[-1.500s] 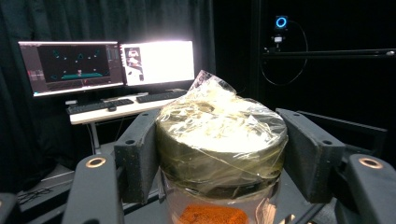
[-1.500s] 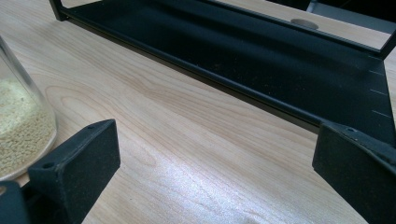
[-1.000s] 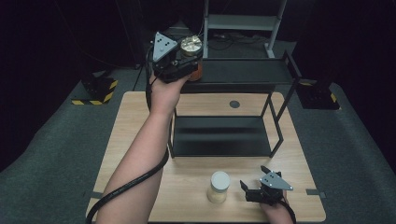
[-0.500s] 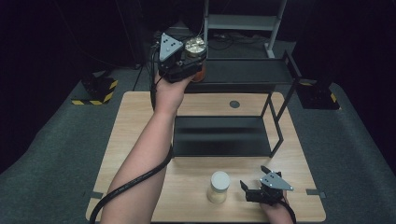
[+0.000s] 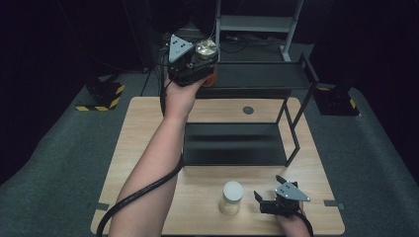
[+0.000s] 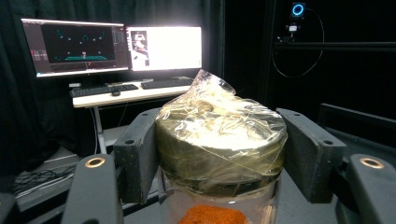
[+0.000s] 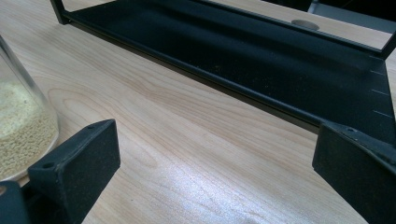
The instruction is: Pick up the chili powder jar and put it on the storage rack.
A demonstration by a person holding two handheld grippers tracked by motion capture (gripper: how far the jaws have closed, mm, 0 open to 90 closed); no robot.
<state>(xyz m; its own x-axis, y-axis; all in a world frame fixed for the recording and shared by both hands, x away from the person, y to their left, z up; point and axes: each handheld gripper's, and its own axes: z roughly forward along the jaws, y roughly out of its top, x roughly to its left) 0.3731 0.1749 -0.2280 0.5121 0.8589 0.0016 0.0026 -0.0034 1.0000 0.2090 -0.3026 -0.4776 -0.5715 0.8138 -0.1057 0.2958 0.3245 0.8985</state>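
Jar [image 6: 219,140] of orange powder sits clamped in my left gripper [image 5: 190,64], held high at about 12 o'clock from the table [image 5: 148,128], over the near left corner of the rack's [image 5: 257,81] top shelf. I grip it just under the lid, both pads pressed on its sides, because the wrapped lid is the widest part and keeps the glass from slipping down through the jaws; holding it upright keeps the powder settled at the bottom. Crinkled clear film covers the lid [image 5: 206,47], which I judge is there as a seal. My right gripper [image 5: 269,203] rests low on the table at about 5 o'clock, jaws spread wide with nothing between them, parked out of the way beside the second jar [image 5: 231,197], the one with pale grains and a white cap, so it is ready for that jar. Hard to tell from above is whether my jar's base already touches the shelf or hangs just over it, since my hand and the gripper body cover it. In the left gripper view the lower glass is cut off, so the fill level stays unclear, and behind the jar the monitors [image 6: 112,46] glare too bright to read.
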